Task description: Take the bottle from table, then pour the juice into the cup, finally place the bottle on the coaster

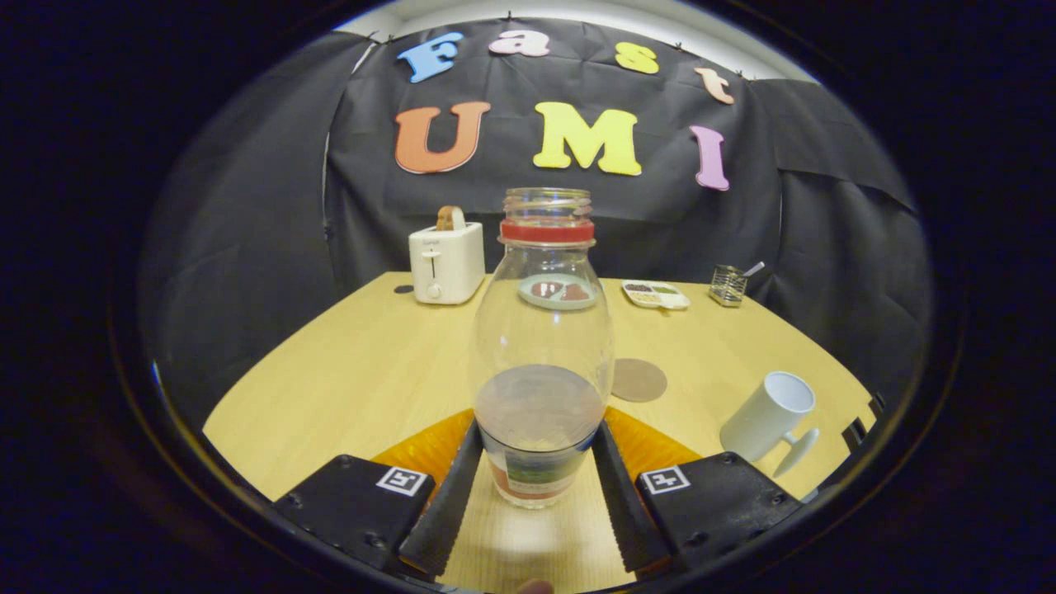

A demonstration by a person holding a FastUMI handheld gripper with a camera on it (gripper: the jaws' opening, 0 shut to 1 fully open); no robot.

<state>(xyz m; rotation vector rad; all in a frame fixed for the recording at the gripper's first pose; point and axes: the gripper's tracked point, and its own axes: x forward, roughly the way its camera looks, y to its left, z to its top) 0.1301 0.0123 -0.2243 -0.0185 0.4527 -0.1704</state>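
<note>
Stage: first step in hand. The clear glass bottle with a red neck ring [542,355] stands upright between the gripper [536,474] fingers, low on its body; both fingers appear to press its sides, so the gripper looks closed on it. Whether the bottle has left the pale wooden table [346,371] is hard to tell; its base seems lifted clear. Pouring and placing remain.

Count:
- Bottle: one, uncapped, holding a little liquid at the bottom.
- White ceramic cup with handle [767,425]: one, near the right finger, tilted by the lens.
- Round brown coaster [638,379]: one, bare, just beyond the bottle.
- White toaster with a slice of bread [446,260]: one, at the far edge.
- Small divided dishes [656,294]: two, one seen through the glass.
- Wire mesh holder [728,285]: one.
</note>
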